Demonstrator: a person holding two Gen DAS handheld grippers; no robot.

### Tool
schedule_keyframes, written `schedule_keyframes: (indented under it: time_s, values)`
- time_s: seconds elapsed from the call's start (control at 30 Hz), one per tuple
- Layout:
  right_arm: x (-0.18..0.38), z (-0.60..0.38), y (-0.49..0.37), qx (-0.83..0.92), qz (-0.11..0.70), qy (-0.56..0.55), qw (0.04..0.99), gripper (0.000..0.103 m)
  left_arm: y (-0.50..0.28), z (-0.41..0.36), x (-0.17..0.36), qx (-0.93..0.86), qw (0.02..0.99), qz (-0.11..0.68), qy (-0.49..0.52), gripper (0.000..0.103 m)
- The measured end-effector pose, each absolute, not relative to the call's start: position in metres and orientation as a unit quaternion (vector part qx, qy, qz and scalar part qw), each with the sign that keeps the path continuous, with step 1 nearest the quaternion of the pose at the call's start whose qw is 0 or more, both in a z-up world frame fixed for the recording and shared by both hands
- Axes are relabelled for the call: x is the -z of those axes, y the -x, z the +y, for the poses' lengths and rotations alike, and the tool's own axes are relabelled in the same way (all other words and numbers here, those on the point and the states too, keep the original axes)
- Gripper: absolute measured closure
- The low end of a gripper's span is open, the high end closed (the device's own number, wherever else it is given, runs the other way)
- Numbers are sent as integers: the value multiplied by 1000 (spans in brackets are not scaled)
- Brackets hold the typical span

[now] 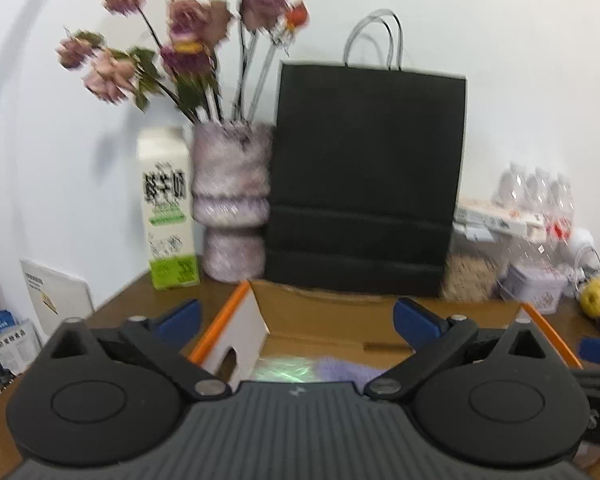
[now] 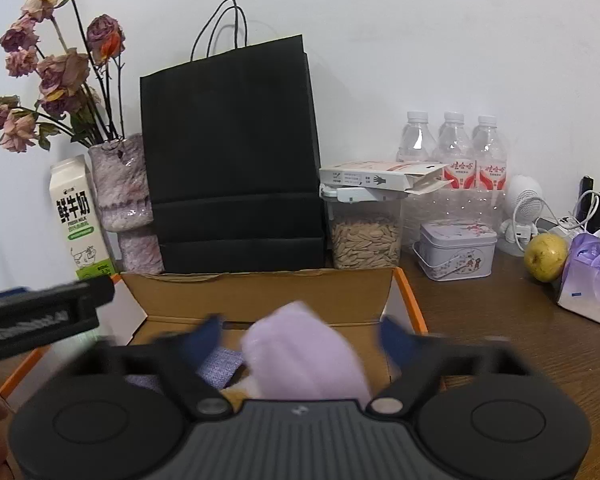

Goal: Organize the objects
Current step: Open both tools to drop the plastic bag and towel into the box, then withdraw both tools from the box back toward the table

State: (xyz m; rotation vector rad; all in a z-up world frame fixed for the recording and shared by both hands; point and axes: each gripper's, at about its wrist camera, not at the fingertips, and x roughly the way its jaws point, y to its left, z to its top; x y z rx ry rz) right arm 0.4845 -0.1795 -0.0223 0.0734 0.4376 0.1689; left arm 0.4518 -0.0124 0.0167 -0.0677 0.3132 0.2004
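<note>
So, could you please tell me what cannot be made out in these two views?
- Left wrist view: cardboard box floor, mostly hidden by the left tool body.
- Right wrist view: the lilac cloth is blurred; whether it rests in the box is unclear.
- Left wrist view: dried flowers and milk carton print are smeared.

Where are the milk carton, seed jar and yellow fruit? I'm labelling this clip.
milk carton (image 2: 78,216): right wrist view, on its printed front.
seed jar (image 2: 366,236): right wrist view, on the seed-filled lower part.
yellow fruit (image 2: 546,257): right wrist view, on its skin.
</note>
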Motion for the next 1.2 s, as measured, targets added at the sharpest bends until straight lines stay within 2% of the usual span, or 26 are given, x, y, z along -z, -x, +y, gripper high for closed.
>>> schedule_keyframes:
  time_s: [0.5,1.2]
  values:
    - [10,-179,-474,-101,214,-38,971,0,-439,-7,-26,-88,983,150,59,0]
    - [-15,-177,-407,-111,160,-4,981,0,-355,29,-41,-46,989,89,107,0]
